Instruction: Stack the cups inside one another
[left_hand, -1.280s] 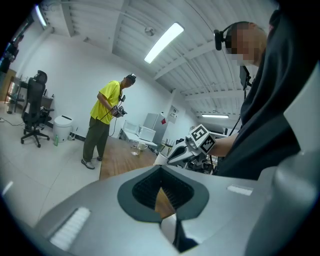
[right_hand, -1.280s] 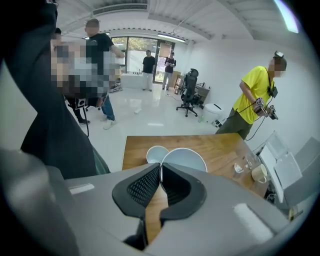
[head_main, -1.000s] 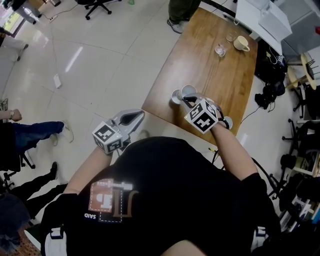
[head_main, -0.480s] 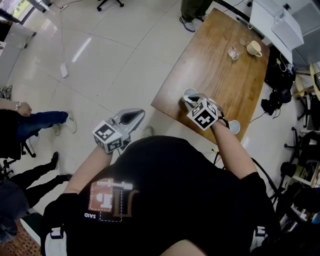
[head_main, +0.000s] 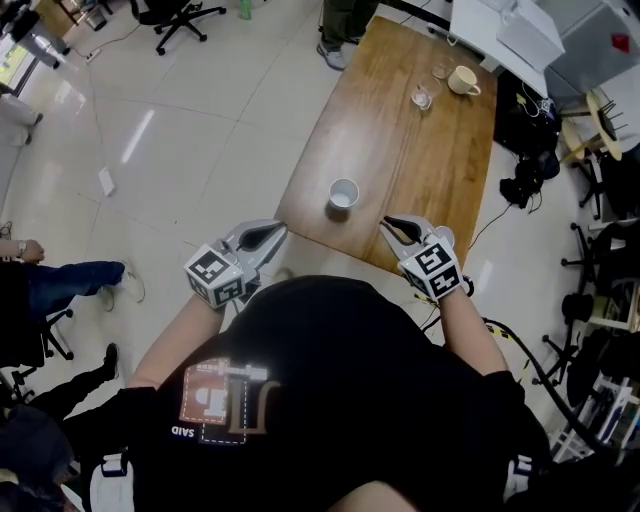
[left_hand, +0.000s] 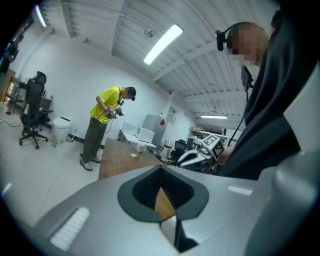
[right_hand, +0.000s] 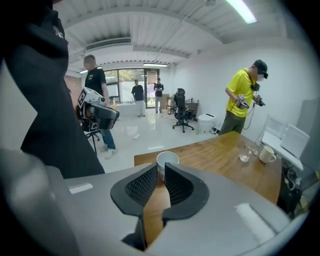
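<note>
1 white round cup (head_main: 343, 193) stands upright on the brown wooden table (head_main: 400, 120), close to its near edge. Whether others nest inside it I cannot tell, so stacking seems finished or nearly so. The right gripper (head_main: 388, 221) hovers at that edge, jaws slightly parted, empty. The left gripper (head_main: 283, 228) hangs beyond the table's left edge, jaws pressed together, empty.

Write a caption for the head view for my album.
Left tongs shut, right tongs slightly open, both empty, beside a wooden table with a white cup standing on it.
</note>
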